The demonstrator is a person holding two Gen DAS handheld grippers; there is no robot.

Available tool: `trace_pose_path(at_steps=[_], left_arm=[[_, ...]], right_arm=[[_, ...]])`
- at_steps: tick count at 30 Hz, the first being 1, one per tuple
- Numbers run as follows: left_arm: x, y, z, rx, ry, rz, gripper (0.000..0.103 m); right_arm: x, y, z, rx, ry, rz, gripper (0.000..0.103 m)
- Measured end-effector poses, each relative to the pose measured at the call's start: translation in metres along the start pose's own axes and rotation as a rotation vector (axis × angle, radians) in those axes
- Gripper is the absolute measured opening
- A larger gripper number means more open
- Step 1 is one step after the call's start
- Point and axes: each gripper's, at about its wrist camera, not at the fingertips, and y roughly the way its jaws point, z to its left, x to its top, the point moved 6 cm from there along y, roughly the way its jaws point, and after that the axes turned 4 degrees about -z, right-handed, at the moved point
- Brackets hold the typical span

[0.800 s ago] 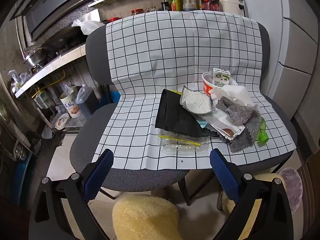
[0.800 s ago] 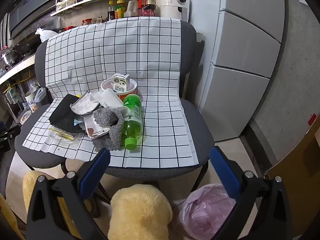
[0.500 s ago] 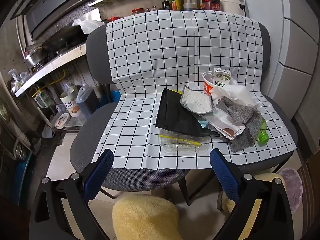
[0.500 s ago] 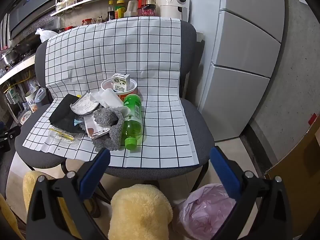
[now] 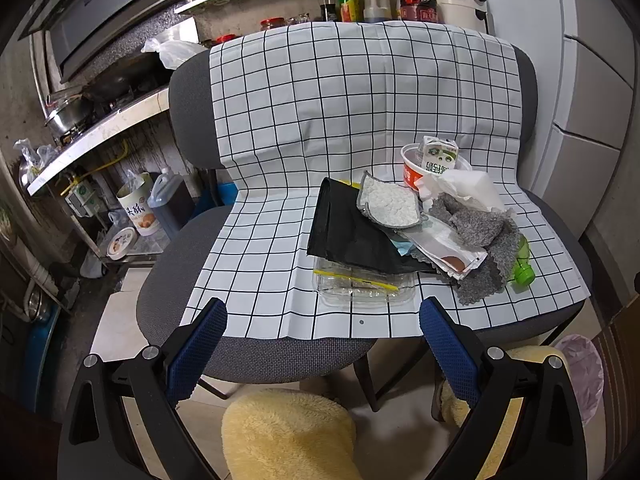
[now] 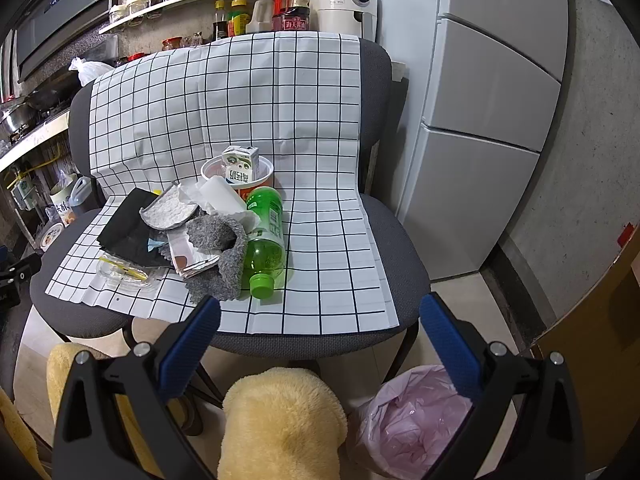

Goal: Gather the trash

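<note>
A heap of trash lies on a checked cloth (image 5: 280, 240) (image 6: 328, 240) spread over two grey chairs. It holds a green bottle (image 6: 266, 240) (image 5: 524, 268), a red cup (image 5: 414, 172) (image 6: 244, 184) with a milk carton (image 5: 438, 154) (image 6: 240, 164) in it, a grey rag (image 5: 476, 232) (image 6: 224, 248), white tissue (image 5: 464, 188), black sheets (image 5: 344, 228) (image 6: 124, 228) and a clear plastic box (image 5: 360, 288) (image 6: 124, 272). My left gripper (image 5: 322, 320) hangs open before the chair's front edge, near the clear box. My right gripper (image 6: 320, 316) stands open in front of the bottle. Neither touches anything.
A bin lined with a pink bag (image 6: 416, 420) (image 5: 580, 372) stands on the floor at the right, below the chair. Yellow fluffy slippers (image 6: 280, 424) (image 5: 288, 436) are underneath me. A white fridge (image 6: 480, 120) is to the right, a kitchen counter (image 5: 100, 132) to the left.
</note>
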Motion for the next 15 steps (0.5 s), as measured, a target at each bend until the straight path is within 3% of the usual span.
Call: trace_pose_path(at_steps=[15], left_arm=[[0.0028, 0.0005, 0.0029, 0.003, -0.004, 0.003, 0.095]], right_arm=[[0.0003, -0.0014, 0.0005, -0.009, 0.011, 0.007, 0.097]])
